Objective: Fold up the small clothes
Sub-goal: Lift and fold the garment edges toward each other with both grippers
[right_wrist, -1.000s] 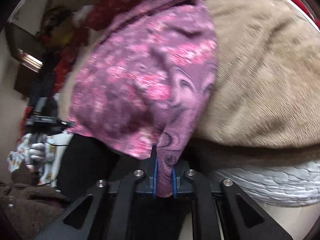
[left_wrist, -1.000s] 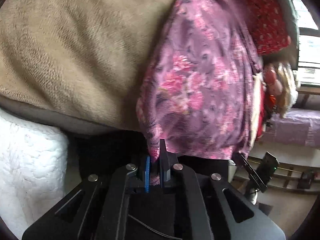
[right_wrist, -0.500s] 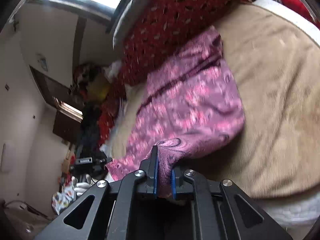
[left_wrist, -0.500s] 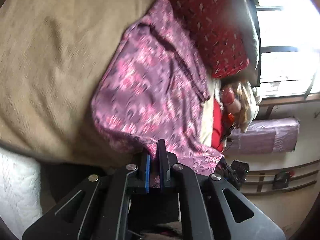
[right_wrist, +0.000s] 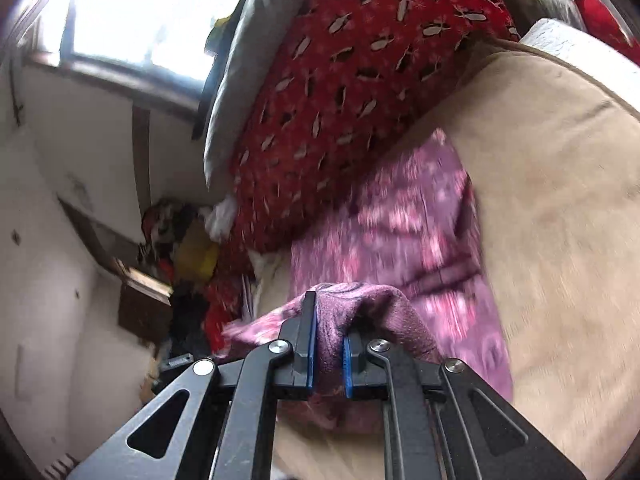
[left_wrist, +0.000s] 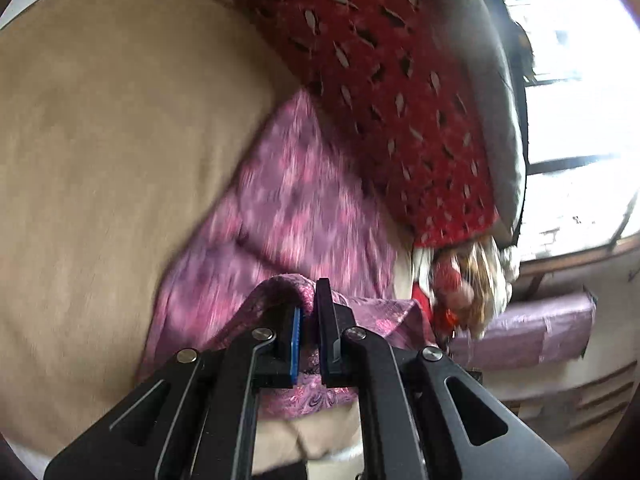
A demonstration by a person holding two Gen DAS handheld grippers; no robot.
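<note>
**Purple cloth pinched at both near corners over a tan bed**

Left wrist view: left gripper (left_wrist: 310, 312) clamped on a bunched corner of the purple floral garment (left_wrist: 288, 216), blue pads nearly together with only a thin fold of cloth between. Garment stretched away from the jaws, long axis running from the pinched near edge up toward the top of the frame, far end tapering to a point against the red patterned cushion (left_wrist: 400, 100). Near edge lifted at the pinch, remainder blurred and lying on the tan blanket (left_wrist: 100, 180). To the right, a grey cushion (left_wrist: 496, 92) behind the red one, a bright window (left_wrist: 580, 120), a doll-like toy (left_wrist: 468, 284) at the bed's edge and a lilac wrapped bundle (left_wrist: 528, 332) lower down.

Right wrist view: right gripper (right_wrist: 329, 328) pinching a thicker wad of the same purple floral garment (right_wrist: 408, 232), cloth humped over the right finger and hanging through the gap. Same long axis here, near edge at the jaws, far tip reaching up toward the red patterned cushion (right_wrist: 344, 92). Tan blanket (right_wrist: 560, 220) filling the right side, white quilted bedding (right_wrist: 576, 44) showing past its far rim. On the left, a window (right_wrist: 132, 12), pale wall (right_wrist: 48, 240), a wooden shelf (right_wrist: 136, 280) and a heap of mixed clothes (right_wrist: 188, 248) in the corner.
</note>
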